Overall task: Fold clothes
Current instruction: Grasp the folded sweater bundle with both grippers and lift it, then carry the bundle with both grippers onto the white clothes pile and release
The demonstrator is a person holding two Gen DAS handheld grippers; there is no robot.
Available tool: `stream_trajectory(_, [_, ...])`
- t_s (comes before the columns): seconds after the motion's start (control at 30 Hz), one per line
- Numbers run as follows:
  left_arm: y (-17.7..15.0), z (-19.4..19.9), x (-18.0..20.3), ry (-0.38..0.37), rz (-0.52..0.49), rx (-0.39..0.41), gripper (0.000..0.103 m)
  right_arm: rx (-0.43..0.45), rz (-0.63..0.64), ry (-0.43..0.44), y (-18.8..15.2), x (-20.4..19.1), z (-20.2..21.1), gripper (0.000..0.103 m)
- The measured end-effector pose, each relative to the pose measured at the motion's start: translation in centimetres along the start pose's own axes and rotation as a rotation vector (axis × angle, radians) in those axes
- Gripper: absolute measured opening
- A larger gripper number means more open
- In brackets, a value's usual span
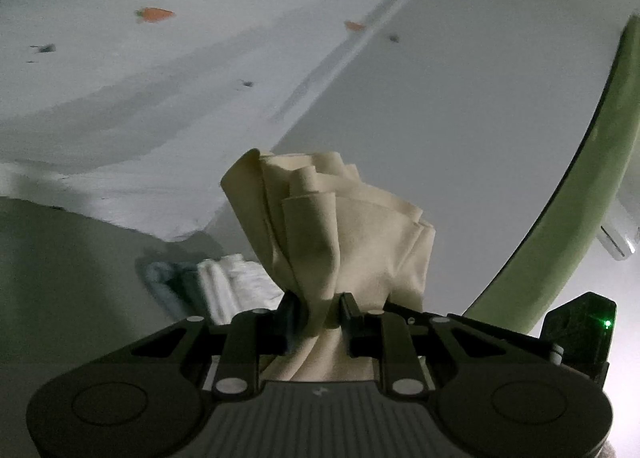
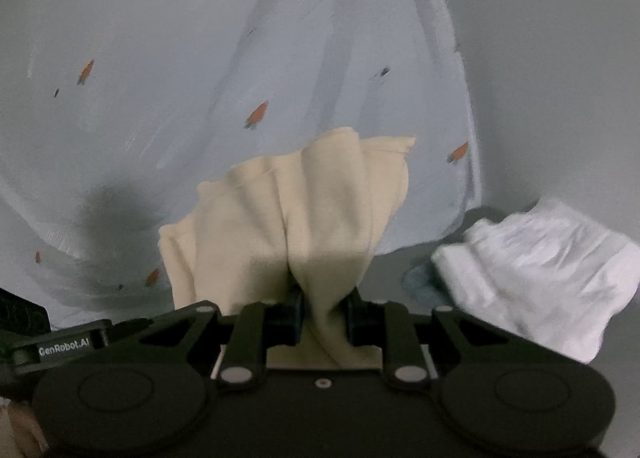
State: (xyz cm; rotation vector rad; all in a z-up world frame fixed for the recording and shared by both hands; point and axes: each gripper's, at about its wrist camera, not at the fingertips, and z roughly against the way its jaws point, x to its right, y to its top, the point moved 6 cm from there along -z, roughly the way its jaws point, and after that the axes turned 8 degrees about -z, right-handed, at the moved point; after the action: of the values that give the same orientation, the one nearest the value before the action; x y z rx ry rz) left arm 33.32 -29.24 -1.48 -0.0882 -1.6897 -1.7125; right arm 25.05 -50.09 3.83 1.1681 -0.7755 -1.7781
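My left gripper [image 1: 320, 314] and my right gripper [image 2: 324, 310] each hold a bunch of the same beige cloth [image 1: 340, 225], the fingers closed narrow on it, and the cloth is lifted above the bed sheet with carrots [image 2: 160, 97]. Both grips take gathered folds, not a clean edge, so I think the cloth could slip out or open unevenly when I spread it. The white garment [image 2: 540, 274] lies near, at my right side; the hanging beige part could drag over it and disturb it.

A pale grey surface [image 2: 560, 77] carries a carrot-print sheet [image 2: 200, 77] and a crumpled white garment [image 2: 540, 278].
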Motion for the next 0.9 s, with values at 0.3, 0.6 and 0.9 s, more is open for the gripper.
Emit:
stream_trajectory(0.3, [-3.1, -14.9, 7.3, 0.014, -0.005, -0.036, 0.024, -0.023, 0.099, -0.02, 6.3, 13.6, 1.2, 0.022])
stream_trajectory(0.6, [-4.0, -26.1, 10.0, 0.049, 0.003, -0.093, 0.024, -0.082, 0.309, -0.106, 12.3, 21.0, -1.7, 0.022])
stream_trajectory(0.9, [-3.8, -33.9, 5.9, 0.094, 0.017, -0.168, 0.02, -0.126, 0.265, -0.127, 14.6, 26.7, -9.5, 0.022])
